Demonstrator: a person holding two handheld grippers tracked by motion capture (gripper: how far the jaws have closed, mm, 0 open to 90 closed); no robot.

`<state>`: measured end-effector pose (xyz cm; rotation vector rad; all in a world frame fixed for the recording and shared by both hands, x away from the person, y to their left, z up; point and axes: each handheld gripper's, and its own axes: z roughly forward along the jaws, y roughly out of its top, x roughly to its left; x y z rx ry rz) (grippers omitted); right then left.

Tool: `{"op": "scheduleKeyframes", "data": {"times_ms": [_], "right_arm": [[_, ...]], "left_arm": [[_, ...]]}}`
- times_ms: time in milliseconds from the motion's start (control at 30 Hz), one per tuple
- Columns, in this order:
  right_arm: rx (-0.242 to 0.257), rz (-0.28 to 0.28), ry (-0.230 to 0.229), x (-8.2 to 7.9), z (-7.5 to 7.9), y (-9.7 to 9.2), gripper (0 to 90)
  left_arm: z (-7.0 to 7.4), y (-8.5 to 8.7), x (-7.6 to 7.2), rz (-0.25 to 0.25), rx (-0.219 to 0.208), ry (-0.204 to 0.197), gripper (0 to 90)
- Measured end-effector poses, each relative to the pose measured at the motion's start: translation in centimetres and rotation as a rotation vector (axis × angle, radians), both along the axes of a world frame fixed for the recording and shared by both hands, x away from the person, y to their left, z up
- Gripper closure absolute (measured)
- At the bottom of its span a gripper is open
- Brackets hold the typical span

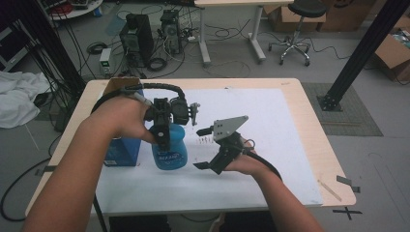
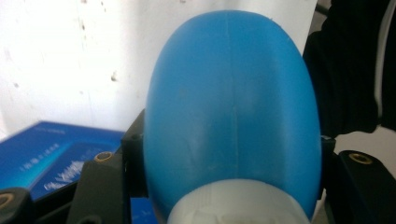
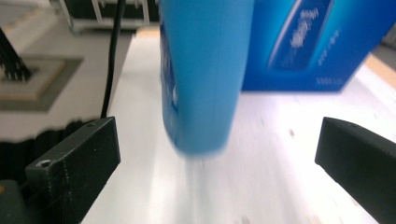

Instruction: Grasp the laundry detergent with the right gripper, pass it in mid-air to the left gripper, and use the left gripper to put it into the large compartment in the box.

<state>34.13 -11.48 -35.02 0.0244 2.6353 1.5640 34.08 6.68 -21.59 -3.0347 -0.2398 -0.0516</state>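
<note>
A blue bottle (image 1: 169, 145) is held upright on the white mat (image 1: 270, 145), clamped near its top between the jaws of the left gripper (image 1: 163, 126).

A blue box (image 1: 122, 151) is seen just behind and beside the bottle, touching or nearly so. The right gripper (image 1: 212, 150) is held near the bottle's other side, its jaws spread wide and empty, pointed at the bottle's body. For a clean handover, the bottle is best kept steady and vertical, and the open jaws centred on its body before being closed.
</note>
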Motion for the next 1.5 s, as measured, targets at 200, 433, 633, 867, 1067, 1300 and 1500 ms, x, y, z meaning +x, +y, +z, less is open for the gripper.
{"op": "scheduleKeyframes", "data": {"times_ms": [200,433,633,867,1067,1300,1500], "right_arm": [[-0.162,-0.021,-0.014,0.0,1.5,-2.4,0.0],[-0.316,-0.005,-0.045,-0.8,2.9,-3.9,0.0],[-0.385,-0.015,-0.053,-0.8,4.2,-5.4,0.0],[-0.462,-0.014,-0.063,-0.8,5.7,-6.2,0.0],[-0.519,-0.005,-0.090,-1.1,7.0,-6.4,0.0],[-0.543,0.000,-0.110,-1.1,8.0,-6.5,0.0],[-0.549,0.008,-0.111,-0.9,7.9,-6.4,0.0]], "left_arm": [[1.2,0.8,0.8,0.051,-0.009,0.011,39.2],[2.9,1.5,1.6,0.156,-0.026,0.004,39.2],[5.4,2.7,2.7,0.323,-0.061,-0.005,39.2],[8.3,4.6,3.8,0.517,-0.103,-0.029,39.2],[10.7,6.5,4.7,0.673,-0.087,-0.077,39.3],[12.5,8.9,5.1,0.858,-0.104,-0.080,39.2],[13.7,10.9,5.3,0.989,-0.103,-0.077,39.2]]}}
